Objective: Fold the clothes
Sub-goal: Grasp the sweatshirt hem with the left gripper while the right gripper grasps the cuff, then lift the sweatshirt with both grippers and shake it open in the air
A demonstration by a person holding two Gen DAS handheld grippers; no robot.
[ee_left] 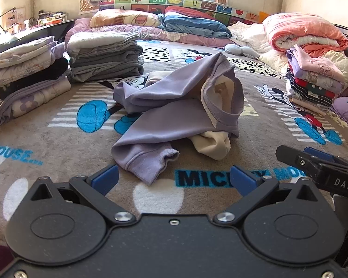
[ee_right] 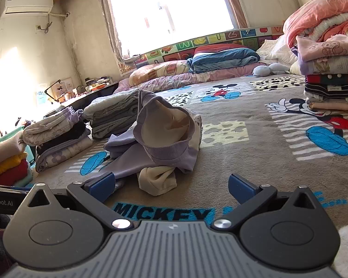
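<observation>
Blue pads on my left gripper (ee_left: 174, 180) and my right gripper (ee_right: 171, 185) stand spread wide, holding nothing, low over the Mickey blanket (ee_left: 58, 143). Just ahead lies the lilac sweatshirt (ee_left: 174, 113), crumpled in a heap with its cream lining (ee_right: 157, 180) turned out. I judge it soft, light and limp, sure to sag between grips, so I would take the ribbed hem (ee_left: 222, 115) or the nearest cuff (ee_left: 150, 164). Around it, folded stacks sit well apart: grey stack (ee_left: 104, 55) and floral stack (ee_left: 27, 78) to the left, striped stack (ee_right: 331, 85) to the right. Nothing blocks my reach.
</observation>
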